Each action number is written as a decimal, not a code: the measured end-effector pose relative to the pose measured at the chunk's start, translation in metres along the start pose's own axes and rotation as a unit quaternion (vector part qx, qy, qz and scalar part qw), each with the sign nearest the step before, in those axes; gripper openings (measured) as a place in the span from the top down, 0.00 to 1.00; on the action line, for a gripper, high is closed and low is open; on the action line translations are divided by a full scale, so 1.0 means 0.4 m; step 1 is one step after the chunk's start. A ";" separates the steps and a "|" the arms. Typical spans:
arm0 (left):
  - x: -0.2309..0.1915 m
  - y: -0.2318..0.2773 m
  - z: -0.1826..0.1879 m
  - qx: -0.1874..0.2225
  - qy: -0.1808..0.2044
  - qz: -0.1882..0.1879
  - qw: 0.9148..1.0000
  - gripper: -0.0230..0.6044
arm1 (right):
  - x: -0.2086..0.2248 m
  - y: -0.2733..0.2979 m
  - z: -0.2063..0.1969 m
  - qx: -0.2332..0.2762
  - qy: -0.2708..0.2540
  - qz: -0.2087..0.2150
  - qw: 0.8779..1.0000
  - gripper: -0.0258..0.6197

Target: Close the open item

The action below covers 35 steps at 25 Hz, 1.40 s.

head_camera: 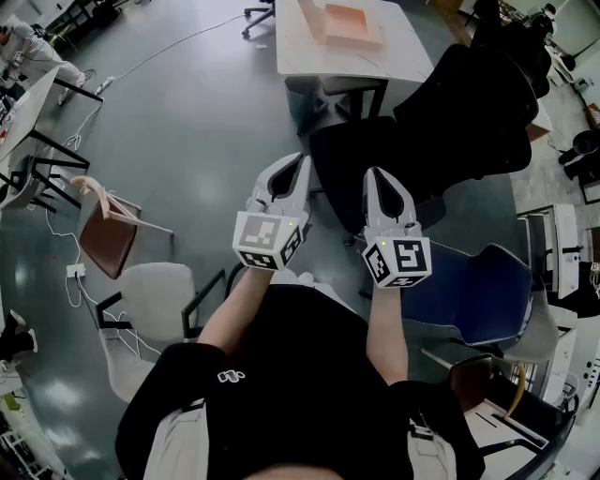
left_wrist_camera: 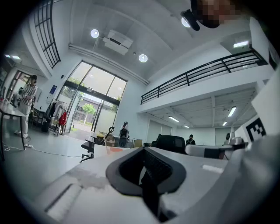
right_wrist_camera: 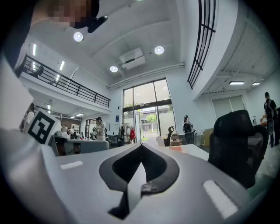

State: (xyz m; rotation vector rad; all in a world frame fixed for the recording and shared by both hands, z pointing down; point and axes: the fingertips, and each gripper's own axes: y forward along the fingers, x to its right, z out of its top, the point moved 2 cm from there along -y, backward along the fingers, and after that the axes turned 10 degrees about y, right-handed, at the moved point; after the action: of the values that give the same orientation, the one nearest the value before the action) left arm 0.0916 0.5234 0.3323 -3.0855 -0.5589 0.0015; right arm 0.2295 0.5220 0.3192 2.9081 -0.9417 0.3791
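Grippers hover level at centre, left gripper (head_camera: 299,161) and right gripper (head_camera: 372,173) shut and empty, likely readying for orange box (head_camera: 351,25) at top.

The left gripper (head_camera: 302,159) and the right gripper (head_camera: 372,172) have smooth, matt, pale-grey plastic shells. The inner edges of the fingers (right_wrist_camera: 197,183) are lined with dull black material (it looks rubbery). The floor (head_camera: 187,122) is smooth grey with a soft sheen that catches the light. The black chair (head_camera: 469,103) and the blue chair (head_camera: 469,291) look cloth-covered and matt. The table (head_camera: 403,56) top is white and smooth.
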 end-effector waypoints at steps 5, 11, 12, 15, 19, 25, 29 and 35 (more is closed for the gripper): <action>0.000 0.008 0.004 0.002 0.006 0.000 1.000 0.96 | -0.001 0.013 0.000 -0.002 -0.005 0.009 1.000 0.98; 0.006 0.013 -0.004 -0.007 0.015 0.004 1.000 0.96 | 0.025 0.040 -0.024 -0.011 0.008 0.009 1.000 0.98; 0.003 0.012 -0.007 -0.010 0.018 0.005 1.000 0.96 | 0.026 0.050 -0.032 -0.014 0.008 0.011 1.000 0.97; -0.018 -0.002 -0.029 -0.022 0.019 0.010 1.000 0.96 | 0.014 0.079 -0.053 -0.019 0.017 0.019 1.000 0.97; -0.074 -0.001 -0.066 -0.040 0.006 0.021 0.999 0.96 | 0.004 0.125 -0.073 -0.025 0.024 0.021 0.999 0.97; -0.185 0.116 -0.082 -0.037 -0.009 0.019 0.999 0.96 | 0.048 0.250 -0.064 -0.024 0.009 0.007 1.000 0.97; -0.284 0.237 -0.073 -0.027 -0.010 0.016 0.999 0.96 | 0.105 0.389 -0.044 -0.019 0.003 -0.002 1.000 0.97; -0.501 0.370 -0.072 -0.032 -0.011 0.024 0.999 0.96 | 0.130 0.638 -0.027 -0.014 -0.004 -0.010 1.000 0.97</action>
State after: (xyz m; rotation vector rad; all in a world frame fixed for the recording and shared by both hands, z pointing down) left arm -0.0442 0.3144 0.3600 -3.1637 -0.4937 0.0193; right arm 0.1188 0.2870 0.3383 2.8936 -0.9110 0.3518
